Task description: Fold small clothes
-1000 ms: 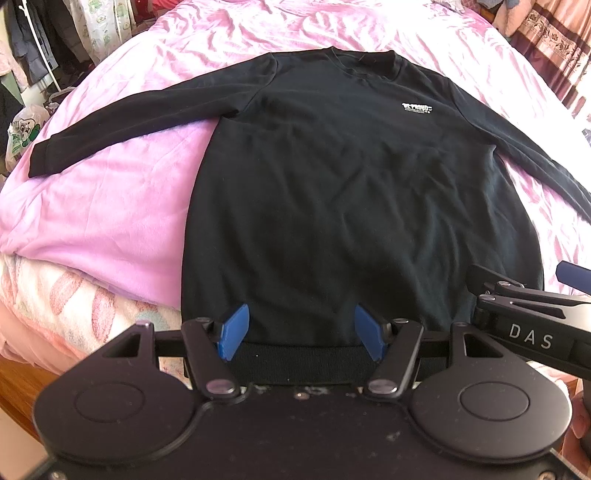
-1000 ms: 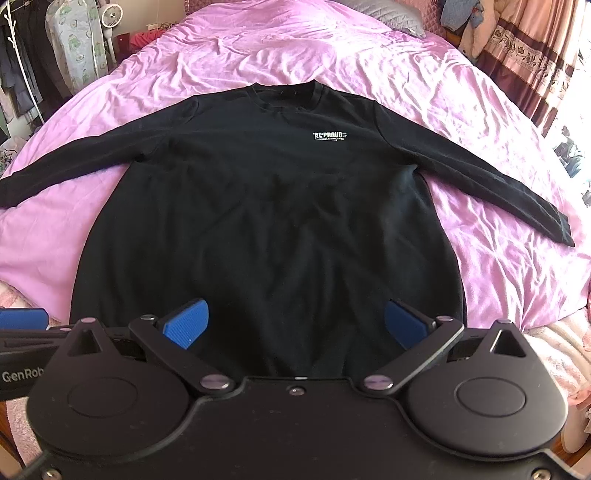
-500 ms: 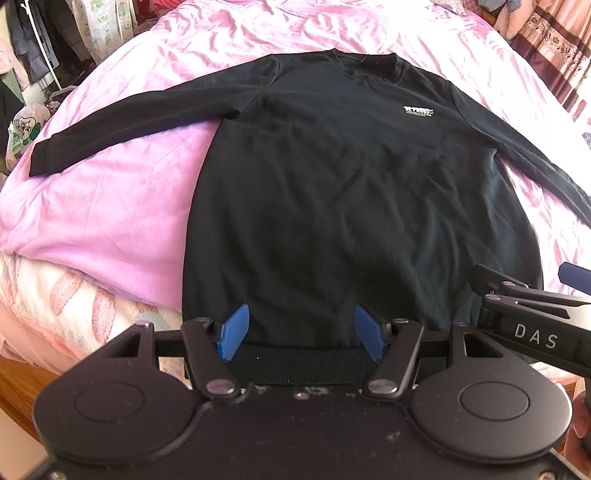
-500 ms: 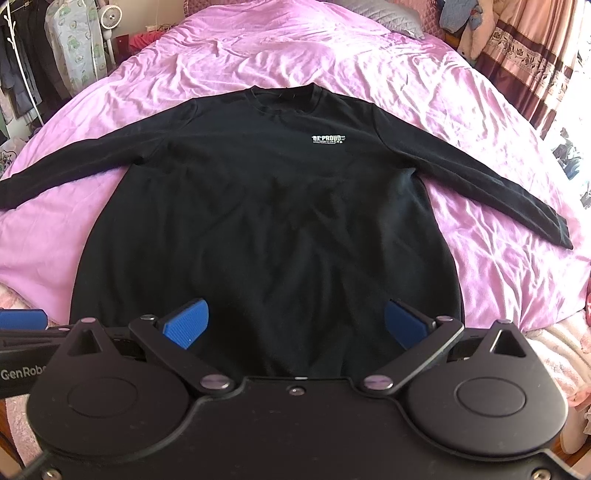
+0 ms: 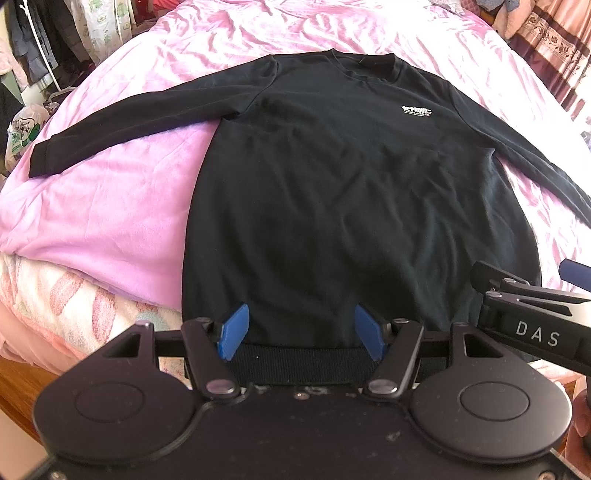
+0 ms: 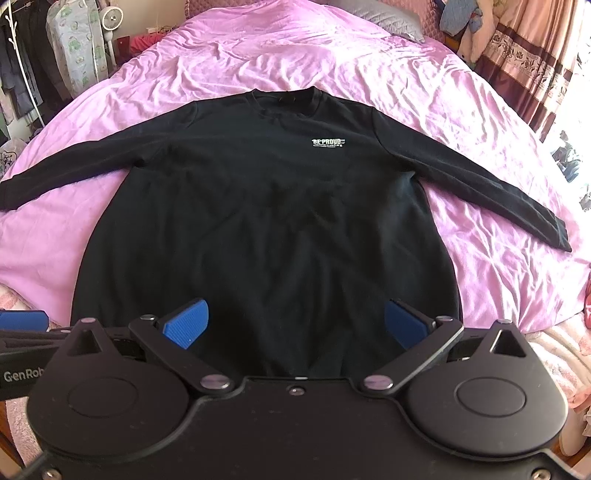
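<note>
A black long-sleeved sweatshirt (image 5: 351, 192) lies flat on the pink bed cover, front up, with a small white chest logo (image 5: 416, 111); it also shows in the right wrist view (image 6: 266, 229). Both sleeves are spread out to the sides. My left gripper (image 5: 301, 332) is open, its blue pads just above the ribbed hem (image 5: 299, 363) near the left part. My right gripper (image 6: 293, 325) is open wide over the hem's right part. It also shows at the right edge of the left wrist view (image 5: 532, 325). Neither holds cloth.
The pink bed cover (image 6: 369, 62) surrounds the sweatshirt. A striped blanket edge (image 5: 66, 295) hangs at the bed's near left. Hanging clothes (image 6: 70, 48) stand at the far left, curtains (image 6: 532, 74) at the far right, and a grey pillow (image 6: 380, 14) lies at the head.
Both grippers have drifted very slightly; the view barely shifts. Both stay open and the sweatshirt has not moved.
</note>
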Motion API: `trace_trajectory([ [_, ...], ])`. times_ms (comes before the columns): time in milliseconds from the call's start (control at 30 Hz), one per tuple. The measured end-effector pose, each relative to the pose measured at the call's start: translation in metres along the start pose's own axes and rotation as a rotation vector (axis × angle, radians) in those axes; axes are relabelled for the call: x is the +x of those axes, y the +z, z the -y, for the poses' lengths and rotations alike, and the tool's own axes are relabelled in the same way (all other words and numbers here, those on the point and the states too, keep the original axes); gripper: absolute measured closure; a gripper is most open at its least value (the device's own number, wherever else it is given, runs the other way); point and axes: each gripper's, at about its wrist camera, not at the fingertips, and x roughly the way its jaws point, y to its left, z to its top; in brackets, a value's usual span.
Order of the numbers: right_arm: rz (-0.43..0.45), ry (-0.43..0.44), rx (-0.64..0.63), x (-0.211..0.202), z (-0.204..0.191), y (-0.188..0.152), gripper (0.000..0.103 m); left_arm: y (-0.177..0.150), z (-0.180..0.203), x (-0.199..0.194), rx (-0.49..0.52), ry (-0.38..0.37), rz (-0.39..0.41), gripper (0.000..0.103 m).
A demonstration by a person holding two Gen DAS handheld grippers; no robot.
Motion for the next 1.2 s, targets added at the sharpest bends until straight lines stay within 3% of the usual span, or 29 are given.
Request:
trace_trajectory([
  [1000, 0.011, -0.001, -0.007, -0.003, -0.003, -0.006, 0.0, -0.005, -0.007, -0.005, -0.023, -0.005, 0.009, 0.036],
  [1100, 0.018, 0.002, -0.012, -0.001, -0.006, -0.003, 0.0, -0.004, -0.018, -0.003, -0.055, -0.038, 0.016, 0.036],
  [1200, 0.056, 0.017, -0.036, -0.001, -0.014, 0.003, 0.0, 0.002, -0.038, -0.003, -0.109, -0.122, 0.044, 0.036],
])
